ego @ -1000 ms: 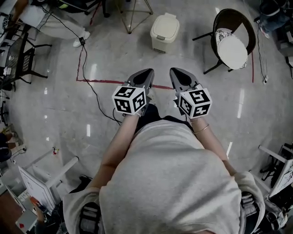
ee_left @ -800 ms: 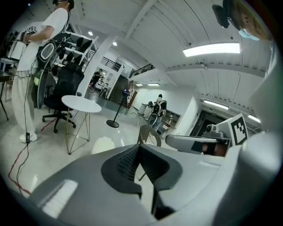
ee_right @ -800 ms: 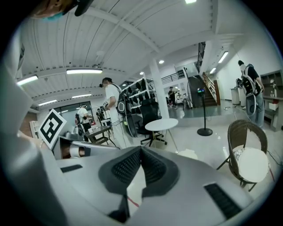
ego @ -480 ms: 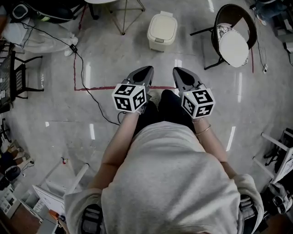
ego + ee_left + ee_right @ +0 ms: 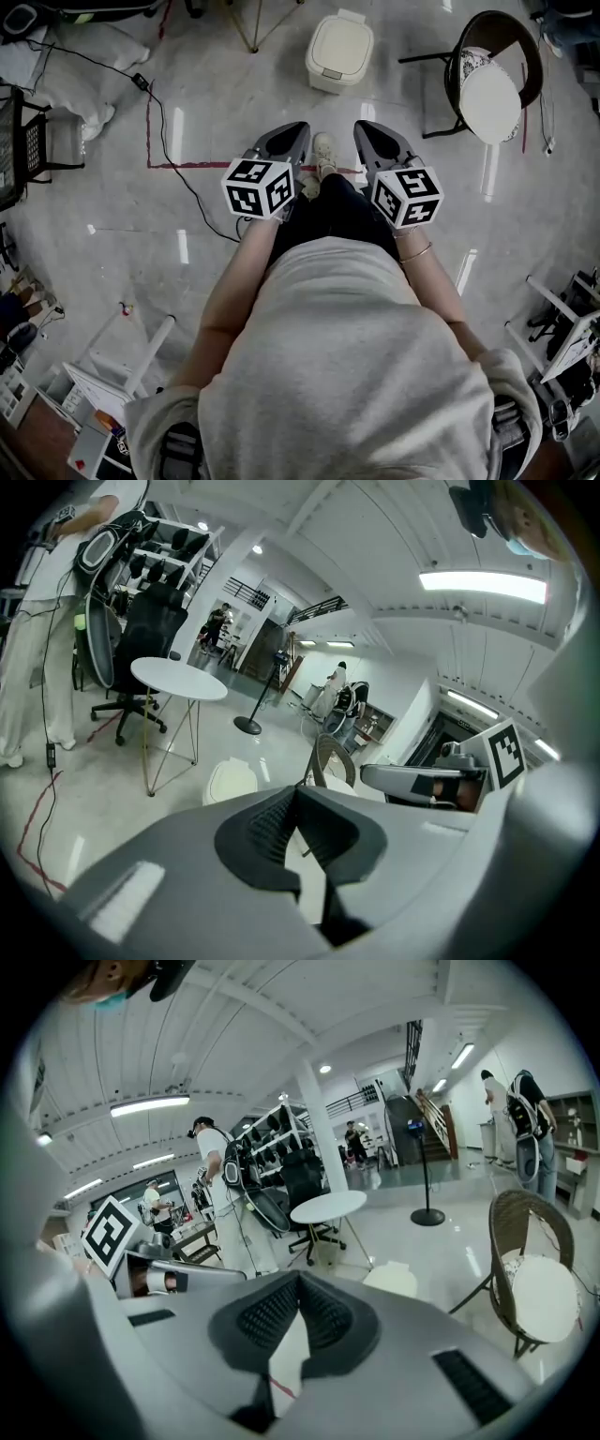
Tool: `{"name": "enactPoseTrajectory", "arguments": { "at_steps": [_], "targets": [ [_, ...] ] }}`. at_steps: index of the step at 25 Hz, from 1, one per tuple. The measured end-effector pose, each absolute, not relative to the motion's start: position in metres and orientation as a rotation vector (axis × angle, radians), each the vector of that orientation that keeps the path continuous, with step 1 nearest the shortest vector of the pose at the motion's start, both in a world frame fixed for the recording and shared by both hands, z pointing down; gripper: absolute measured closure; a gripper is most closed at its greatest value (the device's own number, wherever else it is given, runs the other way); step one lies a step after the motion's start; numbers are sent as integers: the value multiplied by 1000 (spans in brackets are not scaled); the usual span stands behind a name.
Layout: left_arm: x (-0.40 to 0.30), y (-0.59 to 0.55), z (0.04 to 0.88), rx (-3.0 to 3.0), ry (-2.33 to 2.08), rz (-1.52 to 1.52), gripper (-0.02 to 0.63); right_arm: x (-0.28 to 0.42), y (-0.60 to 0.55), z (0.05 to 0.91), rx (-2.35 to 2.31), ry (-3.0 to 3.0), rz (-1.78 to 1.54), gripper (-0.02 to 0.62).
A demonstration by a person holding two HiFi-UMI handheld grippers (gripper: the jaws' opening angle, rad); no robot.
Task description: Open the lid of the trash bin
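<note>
Both pressed together, empty: left tongs, right tongs; trash bin sits ahead on floor, well apart, slightly nearer right tongs.

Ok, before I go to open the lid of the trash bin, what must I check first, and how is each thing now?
1. Trash bin in view, straight ahead on the floor: ok.
2. Lid down, nothing lying on it: ok.
3. Left tongs empty: ok, shut on nothing.
4. Right tongs empty: ok, also shut on nothing.
5. Bin within reach of the tongs: not ok, open floor lies between.
6. Black cable off the walking path: ok, it runs to the left.
</note>
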State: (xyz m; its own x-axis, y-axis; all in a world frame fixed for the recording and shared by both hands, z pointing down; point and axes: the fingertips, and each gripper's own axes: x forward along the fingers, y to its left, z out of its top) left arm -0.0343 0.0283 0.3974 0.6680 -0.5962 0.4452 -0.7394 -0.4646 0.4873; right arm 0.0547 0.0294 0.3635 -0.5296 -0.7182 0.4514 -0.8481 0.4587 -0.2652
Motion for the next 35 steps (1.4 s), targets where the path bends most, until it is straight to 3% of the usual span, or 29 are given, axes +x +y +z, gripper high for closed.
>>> {"name": "enactPoseTrajectory", "arguments": {
  "at_steps": [14,35],
  "targets": [
    [-8,-75,417,2114,-1064,299,600,68,-92,389,1134,-2448,751,588],
    [-18,-120,491,2020,-937,361,600,42,-136,470,1115,-2311,931,588]
  ]
}}
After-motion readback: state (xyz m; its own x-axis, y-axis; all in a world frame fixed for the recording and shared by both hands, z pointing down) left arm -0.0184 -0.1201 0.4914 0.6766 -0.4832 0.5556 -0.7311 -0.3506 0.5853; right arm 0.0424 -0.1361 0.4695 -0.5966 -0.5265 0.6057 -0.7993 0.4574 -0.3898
